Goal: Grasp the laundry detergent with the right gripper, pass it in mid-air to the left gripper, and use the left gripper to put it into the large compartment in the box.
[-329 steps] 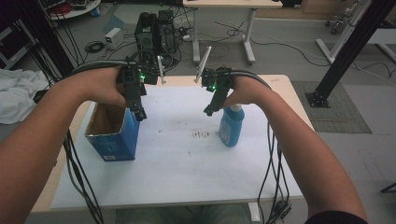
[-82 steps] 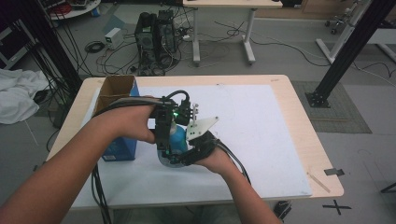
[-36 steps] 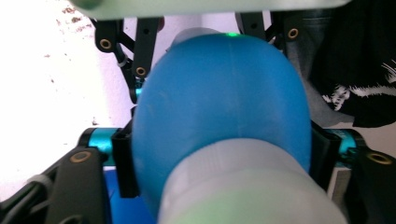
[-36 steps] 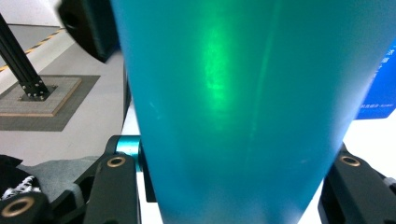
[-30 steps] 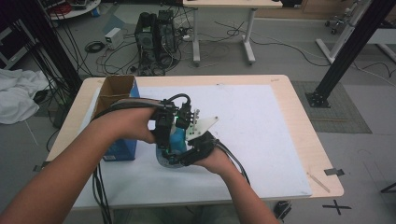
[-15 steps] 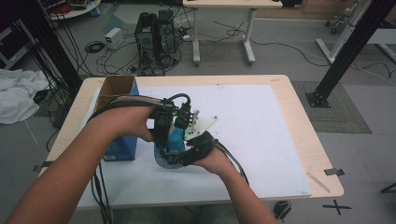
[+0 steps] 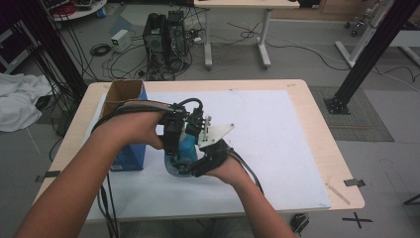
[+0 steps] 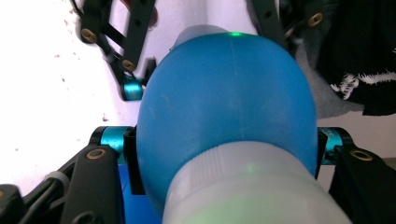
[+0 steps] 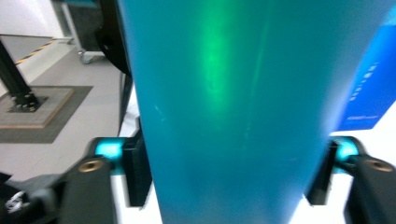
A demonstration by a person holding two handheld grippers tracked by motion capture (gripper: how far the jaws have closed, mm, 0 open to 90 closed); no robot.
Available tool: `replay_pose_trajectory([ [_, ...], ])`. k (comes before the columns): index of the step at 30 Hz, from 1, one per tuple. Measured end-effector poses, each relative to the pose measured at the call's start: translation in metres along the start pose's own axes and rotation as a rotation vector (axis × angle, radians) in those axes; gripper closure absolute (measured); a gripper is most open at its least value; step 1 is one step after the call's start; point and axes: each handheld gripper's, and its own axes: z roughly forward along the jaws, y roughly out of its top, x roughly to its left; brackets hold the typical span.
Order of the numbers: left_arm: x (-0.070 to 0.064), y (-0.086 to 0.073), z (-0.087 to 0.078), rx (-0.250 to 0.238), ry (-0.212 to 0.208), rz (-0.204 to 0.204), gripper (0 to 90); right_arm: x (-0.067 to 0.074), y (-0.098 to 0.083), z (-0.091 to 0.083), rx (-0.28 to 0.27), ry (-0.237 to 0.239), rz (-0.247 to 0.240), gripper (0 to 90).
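Note:
A blue bottle [image 7: 186, 145] with a pale cap is held between both grippers just above the white sheet, beside the box. My left gripper [image 7: 179, 141] comes from the left and is shut on the bottle's shoulder near the cap. In the left gripper view the blue bottle [image 8: 229, 102] bulges between the jaws of the left gripper [image 8: 226, 144], with the pale cap [image 8: 252, 191] nearest the camera. My right gripper [image 7: 194, 166] reaches in from below and is shut on the body. The right gripper [image 9: 229, 172] presses both jaws against the blue bottle [image 9: 243, 93].
An open blue cardboard box [image 7: 126, 126] stands right beside the hands on the left. The white sheet [image 7: 277, 129] covers the wooden table [image 7: 322, 148]. Cables [image 7: 106, 198] trail from the grippers over the near edge. Floor clutter and a table leg lie beyond the far edge.
Eleven seconds ago the bottle stood on the right with both grippers raised above it. It now sits beside the box in both grippers. Over the last second almost nothing has moved.

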Motion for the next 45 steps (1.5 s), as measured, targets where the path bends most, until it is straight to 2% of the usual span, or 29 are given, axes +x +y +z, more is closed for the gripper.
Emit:
replay_pose_trajectory([
  [1, 0.000, 0.000, 0.000, 0.004, -0.001, 0.001, 38.9, -0.003, 0.001, -0.002, -0.025, -0.034, -0.050, 29.5],
  [2, 0.000, 0.000, -0.001, 0.003, -0.004, -0.005, 38.9, -0.003, 0.001, -0.002, -0.025, -0.034, -0.050, 29.5],
  [3, 0.000, -0.001, -0.002, -0.002, -0.010, -0.016, 38.9, -0.005, 0.001, -0.002, -0.047, -0.049, -0.088, 28.9],
  [5, 0.002, -0.002, -0.004, -0.005, -0.009, 0.002, 38.9, -0.011, 0.003, -0.001, -0.102, -0.054, -0.182, 26.5],
  [6, 0.003, -0.002, -0.005, -0.006, -0.007, 0.002, 38.9, -0.002, 0.001, -0.007, -0.037, -0.059, -0.074, 23.9],
  [8, 0.003, -0.003, -0.007, -0.009, -0.007, -0.003, 38.9, -0.002, 0.000, -0.011, -0.015, -0.053, -0.062, 23.1],
  [10, 0.003, -0.004, -0.010, -0.006, -0.012, -0.011, 38.8, 0.002, -0.001, -0.017, -0.004, -0.041, -0.013, 23.0],
  [11, 0.003, -0.004, -0.011, -0.005, -0.009, -0.015, 38.8, 0.001, -0.001, -0.019, -0.019, -0.054, -0.036, 22.9],
  [14, 0.005, -0.006, -0.014, -0.008, -0.020, -0.020, 38.8, 0.002, -0.001, -0.027, -0.008, -0.054, -0.018, 21.8],
  [17, 0.006, -0.009, -0.017, -0.002, -0.023, -0.042, 38.8, 0.002, -0.003, -0.035, 0.015, -0.062, -0.022, 21.4],
  [19, 0.007, -0.011, -0.018, 0.004, -0.020, -0.048, 38.8, 0.002, -0.005, -0.040, 0.016, -0.084, -0.004, 13.4],
  [22, 0.008, -0.014, -0.022, 0.007, -0.027, -0.059, 38.8, 0.001, -0.008, -0.047, 0.019, -0.104, 0.000, 13.4],
  [24, 0.009, -0.017, -0.026, 0.003, -0.030, -0.068, 38.8, 0.000, -0.011, -0.060, 0.016, -0.128, 0.003, 13.4],
  [27, 0.009, -0.021, -0.032, 0.008, -0.019, -0.081, 38.8, -0.001, -0.012, -0.070, 0.023, -0.145, 0.002, 13.3],
  [28, 0.010, -0.022, -0.035, 0.004, -0.002, -0.068, 38.8, -0.001, -0.012, -0.073, 0.031, -0.147, 0.002, 13.3],
  [29, 0.009, -0.023, -0.037, 0.006, -0.010, -0.086, 38.7, -0.001, -0.012, -0.076, 0.033, -0.151, 0.000, 13.3],
  [31, 0.009, -0.025, -0.042, 0.004, 0.002, -0.095, 38.7, -0.001, -0.011, -0.081, 0.042, -0.157, 0.000, 13.2],
  [32, 0.010, -0.026, -0.045, 0.003, 0.010, -0.080, 38.8, -0.002, -0.011, -0.084, 0.048, -0.157, -0.009, 13.2],
  [33, 0.010, -0.028, -0.048, 0.001, 0.009, -0.082, 38.8, -0.002, -0.010, -0.086, 0.048, -0.163, -0.011, 13.2],
  [34, 0.010, -0.030, -0.051, -0.005, 0.010, -0.103, 38.7, -0.001, -0.009, -0.088, 0.050, -0.164, -0.002, 13.2],
  [35, 0.011, -0.031, -0.054, -0.008, 0.019, -0.089, 38.7, -0.001, -0.009, -0.090, 0.049, -0.168, -0.002, 13.2],
  [36, 0.011, -0.033, -0.057, -0.013, 0.006, -0.106, 38.7, -0.001, -0.009, -0.092, 0.056, -0.175, -0.007, 13.2],
  [37, 0.013, -0.035, -0.060, -0.016, 0.017, -0.101, 38.7, -0.001, -0.008, -0.094, 0.057, -0.180, -0.002, 13.2],
  [39, 0.015, -0.040, -0.065, -0.021, 0.006, -0.138, 38.7, -0.002, -0.008, -0.098, 0.058, -0.190, -0.005, 13.2],
  [41, 0.018, -0.045, -0.073, -0.023, 0.012, -0.141, 38.7, -0.002, -0.008, -0.102, 0.061, -0.198, -0.005, 13.2],
  [45, 0.022, -0.057, -0.084, -0.050, 0.011, -0.202, 38.7, -0.003, -0.008, -0.109, 0.070, -0.214, -0.003, 13.2],
])
